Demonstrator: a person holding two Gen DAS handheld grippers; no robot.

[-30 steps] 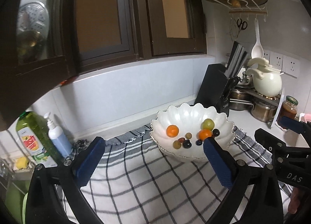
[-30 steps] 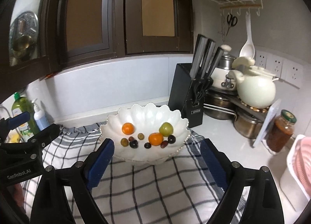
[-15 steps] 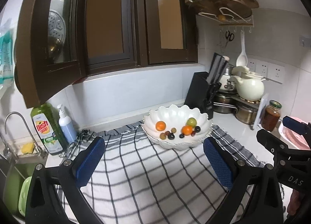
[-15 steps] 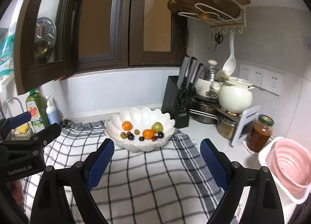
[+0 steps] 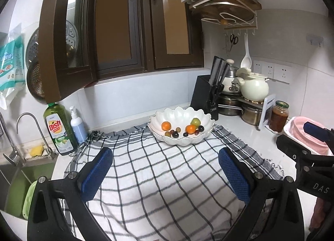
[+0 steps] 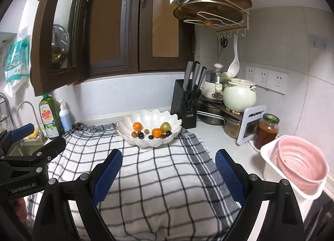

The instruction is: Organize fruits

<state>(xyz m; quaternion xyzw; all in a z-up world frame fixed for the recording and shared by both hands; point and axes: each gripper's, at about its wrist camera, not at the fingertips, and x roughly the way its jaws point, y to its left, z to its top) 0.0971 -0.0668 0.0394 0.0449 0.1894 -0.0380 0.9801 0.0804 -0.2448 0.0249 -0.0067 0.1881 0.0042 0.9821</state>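
A white scalloped bowl (image 5: pixel 205 118) (image 6: pixel 127 123) stands at the far edge of a checked cloth (image 5: pixel 162 174) (image 6: pixel 158 170). In it lie two oranges (image 5: pixel 166 125) (image 6: pixel 137 126), a green fruit (image 5: pixel 195 121) (image 6: pixel 166 126) and several small dark and olive fruits (image 5: pixel 175 134) (image 6: pixel 141 135). My left gripper (image 5: pixel 166 172) is open and empty, low over the near cloth, well short of the bowl. My right gripper (image 6: pixel 168 173) is open and empty, likewise over the near cloth. Each gripper shows at the edge of the other's view.
A knife block (image 6: pixel 184 105), pots, a cream kettle (image 6: pixel 240 96) and a sauce jar (image 6: pixel 268 131) stand at the back right. A pink colander in a white tub (image 6: pixel 300 164) is at the right. Dish soap (image 5: pixel 57 130), a pump bottle (image 5: pixel 77 125) and a sink with tap (image 5: pixel 12 170) are at the left.
Both grippers have pulled back from the bowl and risen; the bowl now looks smaller and farther. Both stay open and empty.
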